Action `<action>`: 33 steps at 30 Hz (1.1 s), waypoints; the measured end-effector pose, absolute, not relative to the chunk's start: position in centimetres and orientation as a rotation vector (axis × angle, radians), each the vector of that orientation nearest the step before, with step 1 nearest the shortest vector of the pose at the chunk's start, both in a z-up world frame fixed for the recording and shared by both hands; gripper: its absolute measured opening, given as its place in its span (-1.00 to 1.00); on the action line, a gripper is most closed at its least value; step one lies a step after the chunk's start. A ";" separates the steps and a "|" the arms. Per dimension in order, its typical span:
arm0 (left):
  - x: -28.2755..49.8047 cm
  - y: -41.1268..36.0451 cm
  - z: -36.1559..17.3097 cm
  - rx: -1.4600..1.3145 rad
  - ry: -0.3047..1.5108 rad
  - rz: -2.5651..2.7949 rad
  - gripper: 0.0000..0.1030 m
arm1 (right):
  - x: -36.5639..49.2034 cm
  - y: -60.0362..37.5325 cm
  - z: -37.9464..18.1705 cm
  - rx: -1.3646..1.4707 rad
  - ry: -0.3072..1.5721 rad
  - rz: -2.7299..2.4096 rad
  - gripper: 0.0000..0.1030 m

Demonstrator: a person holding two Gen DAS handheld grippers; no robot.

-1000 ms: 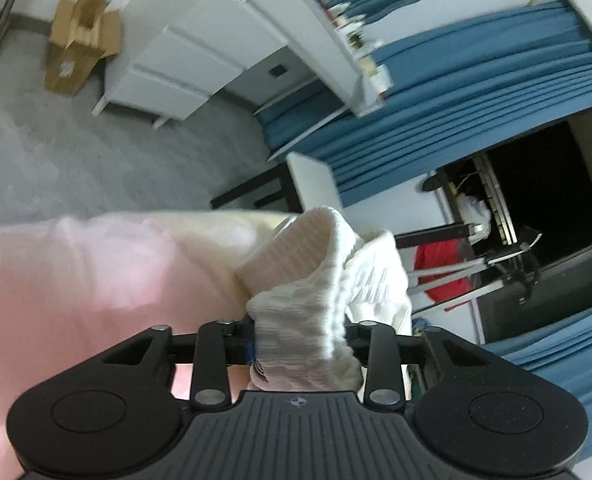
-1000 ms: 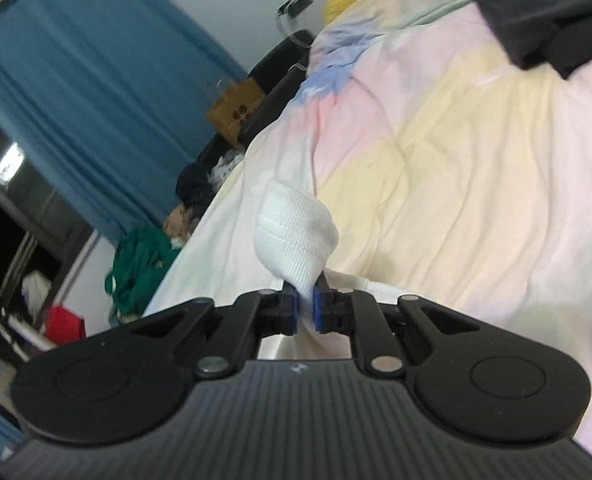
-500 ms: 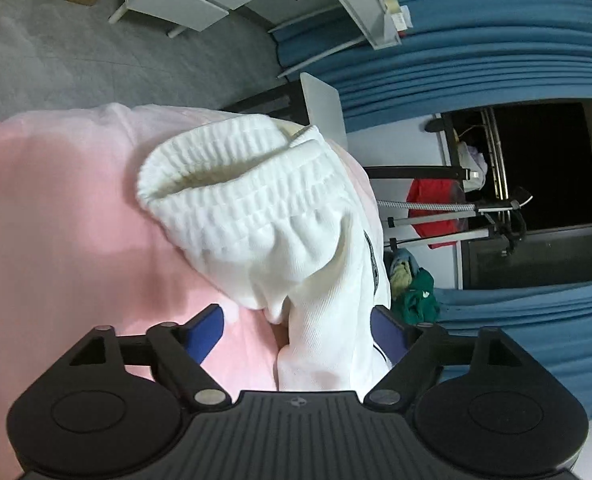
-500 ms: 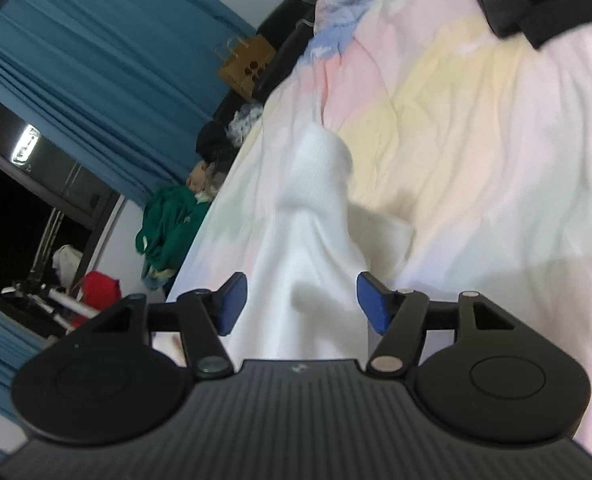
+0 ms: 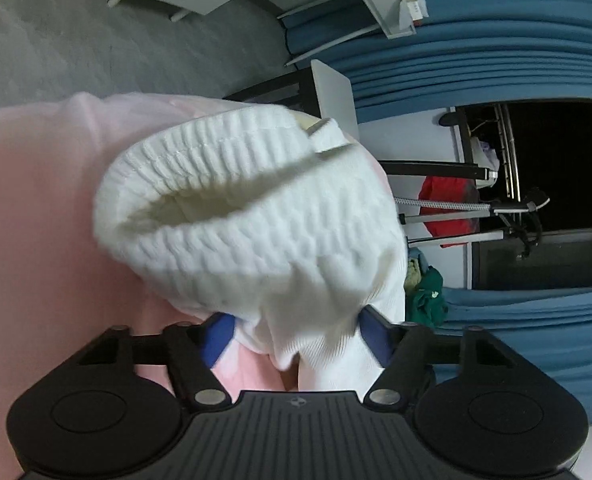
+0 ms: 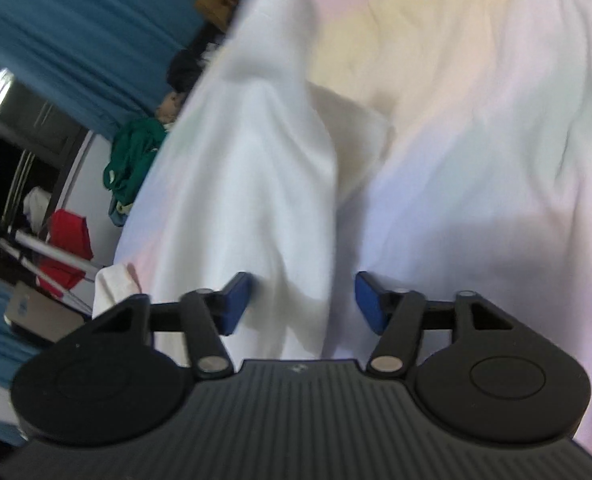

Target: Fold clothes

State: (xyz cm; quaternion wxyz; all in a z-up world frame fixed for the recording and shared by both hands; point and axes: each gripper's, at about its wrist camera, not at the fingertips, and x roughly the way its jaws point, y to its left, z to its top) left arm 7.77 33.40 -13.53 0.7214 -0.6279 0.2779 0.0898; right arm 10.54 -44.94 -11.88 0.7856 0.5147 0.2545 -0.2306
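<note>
Pastel bedspread (image 6: 475,128) bears white garment (image 5: 256,224) between both grippers' parted jaws.

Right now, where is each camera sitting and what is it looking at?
Left wrist: on the left gripper, looking along open jaws at the white garment.
Right wrist: on the right gripper, jaws open, facing the garment on the pastel bedding.
Both show: garment, blue curtains, red cloth.
</note>
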 end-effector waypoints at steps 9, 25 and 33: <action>8.8 33.1 -12.6 -1.259 0.579 0.229 -0.64 | 9.9 -42.1 -8.2 0.966 0.357 -0.478 -0.85; 11.9 31.4 -8.9 -1.212 0.364 0.203 -0.72 | 12.6 -43.9 -2.5 0.730 0.057 -0.500 -0.90; 14.3 29.9 -9.4 -1.117 0.443 0.270 -0.50 | 17.7 -46.8 -10.3 0.832 0.340 -0.518 -0.79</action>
